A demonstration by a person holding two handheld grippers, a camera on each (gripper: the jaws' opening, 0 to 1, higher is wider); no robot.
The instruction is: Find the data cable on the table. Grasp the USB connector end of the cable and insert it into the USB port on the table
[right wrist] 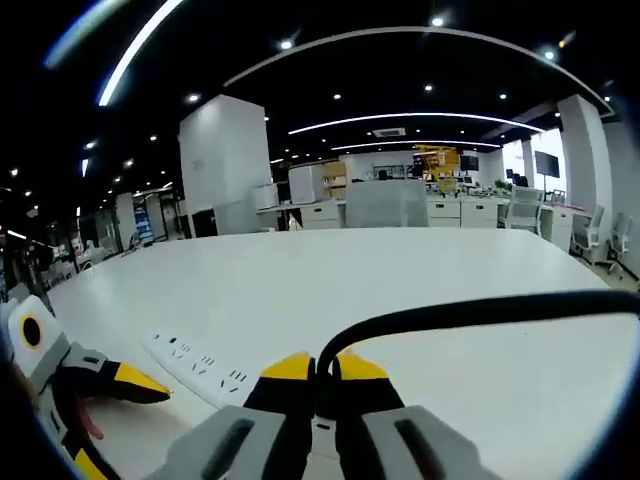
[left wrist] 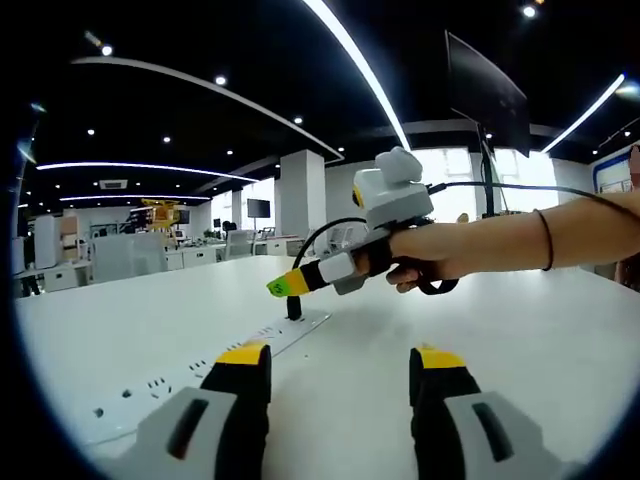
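Careful: right hand-held gripper (right wrist: 322, 368) pinches cable (right wrist: 450, 312) at power strip (right wrist: 195, 358); you tilt, it jams. Left hand-held gripper (left wrist: 340, 355) spread.

Long ceiling light strips (left wrist: 350, 50) and small spotlights (left wrist: 220, 80) give bright, even light, leaving only soft shadows on the white table (left wrist: 540, 340). The windows (left wrist: 525, 168) blow out to white glare. Fisheye distortion bends the edges, and the nearest foreground looks perhaps slightly soft.
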